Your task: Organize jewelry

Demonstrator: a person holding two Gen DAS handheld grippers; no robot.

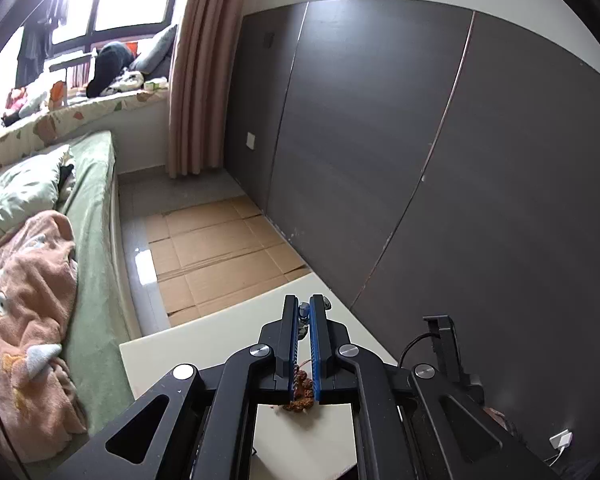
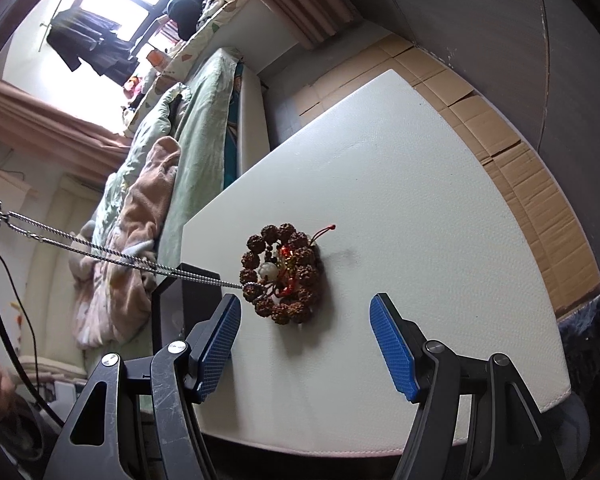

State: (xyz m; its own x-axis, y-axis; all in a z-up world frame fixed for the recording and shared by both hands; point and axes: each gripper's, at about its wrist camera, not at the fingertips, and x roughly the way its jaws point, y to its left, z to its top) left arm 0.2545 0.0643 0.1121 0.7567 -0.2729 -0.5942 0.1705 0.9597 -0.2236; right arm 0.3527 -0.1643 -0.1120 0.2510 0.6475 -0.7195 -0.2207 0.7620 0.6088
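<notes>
The left gripper (image 1: 304, 306) is clamped on a silver chain (image 2: 100, 252), which stretches from the left edge of the right wrist view down to the bead bracelet (image 2: 284, 274) at centre frame on the white table (image 2: 420, 208). The right gripper (image 2: 305, 308) is apart, empty, just below the bracelet.

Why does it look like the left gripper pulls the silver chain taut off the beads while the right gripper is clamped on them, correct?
Not quite. In the right wrist view the right gripper is open, short of the beads. The left gripper does pinch the chain taut.
</notes>
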